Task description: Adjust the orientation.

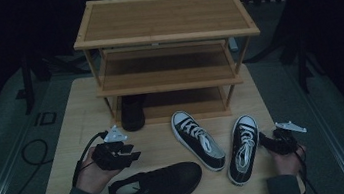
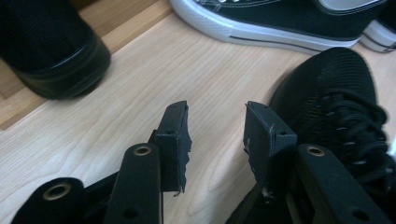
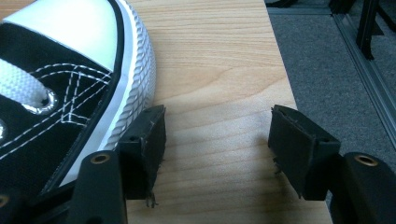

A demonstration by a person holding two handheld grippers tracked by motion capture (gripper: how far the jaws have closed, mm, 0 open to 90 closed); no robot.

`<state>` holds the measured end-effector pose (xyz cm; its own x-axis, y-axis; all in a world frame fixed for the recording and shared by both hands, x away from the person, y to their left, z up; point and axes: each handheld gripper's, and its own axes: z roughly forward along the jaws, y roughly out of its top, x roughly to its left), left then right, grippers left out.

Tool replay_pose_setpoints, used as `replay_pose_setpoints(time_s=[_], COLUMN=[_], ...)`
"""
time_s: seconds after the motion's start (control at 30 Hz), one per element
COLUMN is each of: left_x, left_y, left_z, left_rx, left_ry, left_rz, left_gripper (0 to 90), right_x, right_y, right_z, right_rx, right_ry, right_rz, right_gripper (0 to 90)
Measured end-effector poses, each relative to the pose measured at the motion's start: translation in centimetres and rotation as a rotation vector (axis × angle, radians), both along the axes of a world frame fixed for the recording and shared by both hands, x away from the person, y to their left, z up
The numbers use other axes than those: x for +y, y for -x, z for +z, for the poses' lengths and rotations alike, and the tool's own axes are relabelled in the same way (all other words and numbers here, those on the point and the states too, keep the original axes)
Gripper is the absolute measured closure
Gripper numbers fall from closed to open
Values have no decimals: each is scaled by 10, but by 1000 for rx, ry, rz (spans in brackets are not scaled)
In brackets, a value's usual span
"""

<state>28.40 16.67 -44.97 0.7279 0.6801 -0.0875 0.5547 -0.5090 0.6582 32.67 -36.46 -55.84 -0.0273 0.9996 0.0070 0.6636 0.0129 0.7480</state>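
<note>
A: Left gripper [image 1: 128,155] hovering over the worktop [image 1: 166,143], fingers [image 2: 173,135] parted, nothing btwn them, just bare wood.

B: Copy. Nearest shoe?

A: Black mesh sneaker [image 1: 159,184], lying on its side at the front edge of the worktop, toe twd the middle. In the left gripper view it sits just beside the one finger, laces showing. Can't tell if it touches.

B: Right side?

A: Right gripper [image 1: 266,141] low at the right edge, fingers [image 3: 144,140] spread wide, released, gripping nothing. One finger is right up against the white rubber sole of a black canvas hi-top [image 1: 243,148].

B: And its mate?

A: Second hi-top [image 1: 198,140] mid-worktop, angled, white laces up.

B: Rack?

A: Bamboo shoe rack [image 1: 165,19] at the back, three tiers. One black shoe [image 1: 133,112] on the bottom tier, left end, toe poking out front.
</note>
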Motion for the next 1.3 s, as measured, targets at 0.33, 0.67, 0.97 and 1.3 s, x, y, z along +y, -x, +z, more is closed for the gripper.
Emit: replay_pose_setpoints(time_s=[0.33,0.67,0.97,1.3], left_x=[-12,-9,-5,-3], left_y=[11,17,20,20], left_z=[9,13,10,10], left_rx=[-9,4,20,51], left_ry=[11,17,-5,-47], left_rz=[-69,-94,-120,-196], left_gripper=[611,625,628,628], right_x=[0,0,0,0], right_y=[0,0,0,0], right_z=[0,0,0,0], right_rx=[0,0,0,0], right_ry=[0,0,0,1], right_rz=[0,0,0,0], right_gripper=[366,366,366,366])
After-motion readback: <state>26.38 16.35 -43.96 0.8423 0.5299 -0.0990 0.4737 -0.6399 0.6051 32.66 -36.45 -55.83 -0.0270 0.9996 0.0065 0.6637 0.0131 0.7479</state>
